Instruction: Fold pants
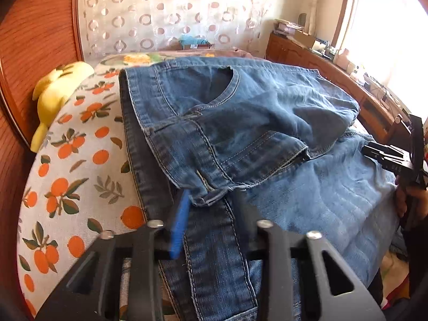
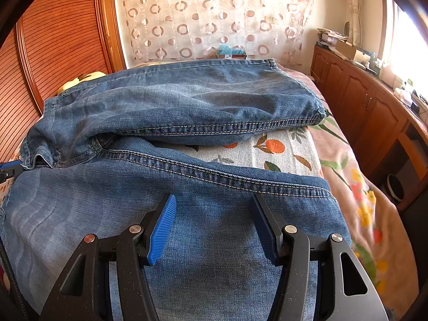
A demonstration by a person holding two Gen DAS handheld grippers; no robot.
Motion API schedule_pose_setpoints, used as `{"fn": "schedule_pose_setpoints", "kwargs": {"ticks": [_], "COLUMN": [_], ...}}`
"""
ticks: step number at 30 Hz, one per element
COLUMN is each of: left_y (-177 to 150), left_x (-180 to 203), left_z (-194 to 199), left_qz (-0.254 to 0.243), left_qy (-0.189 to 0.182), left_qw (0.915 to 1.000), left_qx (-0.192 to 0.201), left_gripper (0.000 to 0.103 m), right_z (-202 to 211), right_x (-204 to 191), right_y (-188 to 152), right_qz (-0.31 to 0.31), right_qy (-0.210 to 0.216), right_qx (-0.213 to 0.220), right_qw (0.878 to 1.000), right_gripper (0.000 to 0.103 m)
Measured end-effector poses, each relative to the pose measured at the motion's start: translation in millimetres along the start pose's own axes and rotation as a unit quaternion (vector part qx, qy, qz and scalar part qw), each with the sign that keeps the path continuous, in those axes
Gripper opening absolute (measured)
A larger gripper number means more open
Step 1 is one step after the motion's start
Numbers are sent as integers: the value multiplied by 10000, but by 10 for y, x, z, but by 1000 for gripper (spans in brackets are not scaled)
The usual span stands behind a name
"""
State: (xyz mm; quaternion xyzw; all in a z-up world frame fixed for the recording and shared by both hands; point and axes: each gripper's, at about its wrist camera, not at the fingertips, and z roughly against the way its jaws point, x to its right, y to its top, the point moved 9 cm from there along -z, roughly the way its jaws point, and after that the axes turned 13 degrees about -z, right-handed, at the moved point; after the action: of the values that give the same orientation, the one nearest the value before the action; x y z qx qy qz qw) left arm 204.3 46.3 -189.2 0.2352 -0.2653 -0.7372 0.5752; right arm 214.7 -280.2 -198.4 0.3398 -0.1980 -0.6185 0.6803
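Observation:
Blue jeans (image 1: pixel 240 123) lie on an orange-print cloth (image 1: pixel 75 165) on the bed. In the left wrist view the waistband and pockets face me; my left gripper (image 1: pixel 211 200) is open, its fingers straddling the waistband strip (image 1: pixel 214 240) at the near edge. In the right wrist view the two legs (image 2: pixel 187 99) lie spread apart, with the cloth (image 2: pixel 281 149) showing between them. My right gripper (image 2: pixel 214 206) is open above the near leg (image 2: pixel 187 214), holding nothing. The right gripper also shows at the right edge of the left wrist view (image 1: pixel 374 155).
A yellow plush toy (image 1: pixel 56 91) lies at the cloth's far left. A wooden headboard (image 2: pixel 53 40) stands at left, a curtain (image 2: pixel 214 13) behind. A wooden cabinet (image 2: pixel 361 101) with clutter runs along the right under a bright window. A floral bedspread (image 2: pixel 361 200) lies right of the cloth.

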Motion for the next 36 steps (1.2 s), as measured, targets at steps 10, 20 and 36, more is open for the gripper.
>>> {"fn": "schedule_pose_setpoints", "kwargs": {"ticks": [10,20,36], "left_y": [32,73,73], "left_x": [19,224,55], "left_z": [-5,-20,172], "left_qz": [172,-739,-768], "left_qy": [-192,163,237], "left_qw": [9997,9971,9967], "left_qx": [-61,107,117], "left_gripper": [34,15,1], "right_z": [-4,-5,-5], "right_x": [-4,-9,-10], "right_y": [-3,-6,-13], "right_qz": [13,1,2], "right_qy": [-15,-1,-1], "right_qx": [-1,-1,-1], "right_qw": [10000,10000,10000], "right_gripper": [60,60,60]}}
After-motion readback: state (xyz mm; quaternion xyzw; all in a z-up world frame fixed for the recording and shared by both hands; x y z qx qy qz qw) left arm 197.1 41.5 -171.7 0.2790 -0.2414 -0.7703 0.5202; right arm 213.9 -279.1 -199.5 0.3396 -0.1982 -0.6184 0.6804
